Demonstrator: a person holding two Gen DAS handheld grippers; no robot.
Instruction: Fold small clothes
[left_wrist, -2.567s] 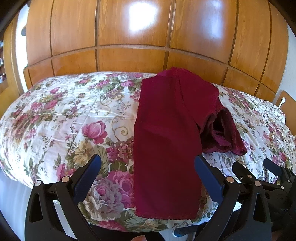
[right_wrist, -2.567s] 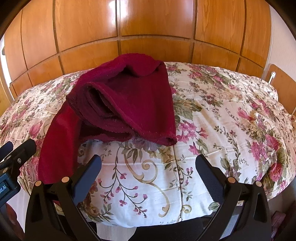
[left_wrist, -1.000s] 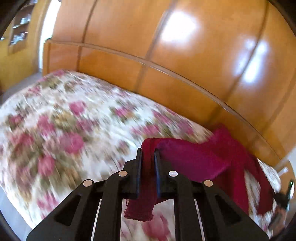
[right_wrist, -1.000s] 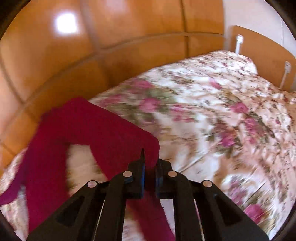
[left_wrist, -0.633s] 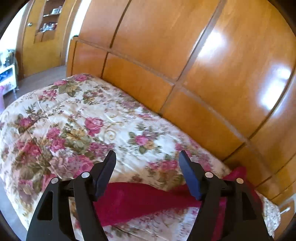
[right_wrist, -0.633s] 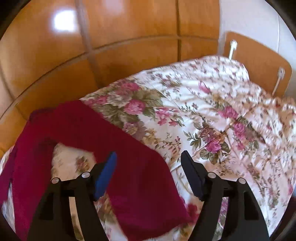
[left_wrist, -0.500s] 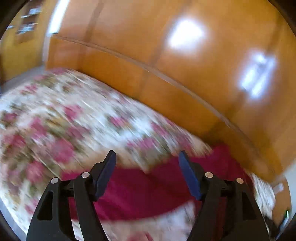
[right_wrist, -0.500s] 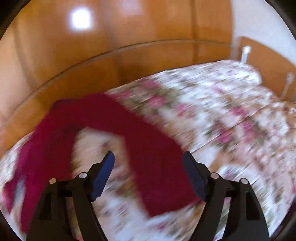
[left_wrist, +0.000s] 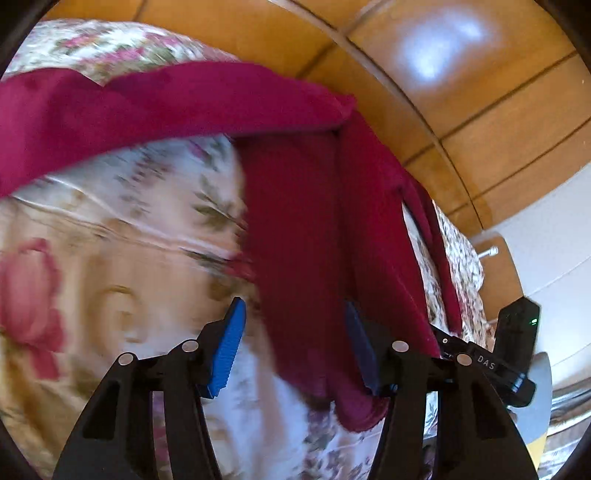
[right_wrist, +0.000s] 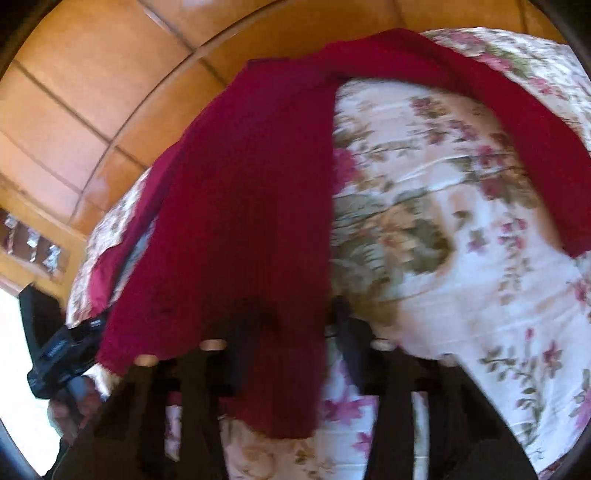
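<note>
A dark red knitted garment (left_wrist: 295, 206) lies spread on the flowered bedspread (left_wrist: 110, 258). One sleeve stretches out to the left in the left wrist view. My left gripper (left_wrist: 295, 343) is open low over the garment's near end, with cloth lying between its blue pads (left_wrist: 227, 347). In the blurred right wrist view the same garment (right_wrist: 243, 206) runs from the headboard down to my right gripper (right_wrist: 288, 332), which is open with cloth draped over its left finger. The other sleeve (right_wrist: 517, 122) reaches right.
A glossy wooden headboard (left_wrist: 443, 74) stands right behind the garment. The other gripper's black body (left_wrist: 513, 354) shows at the right edge of the left view. A wooden shelf (right_wrist: 33, 243) stands at the left of the right view.
Both grippers opened and let go of the sleeves they had pulled outward. They have since swung down and inward to the garment's near end. Both views are blurred by motion.
</note>
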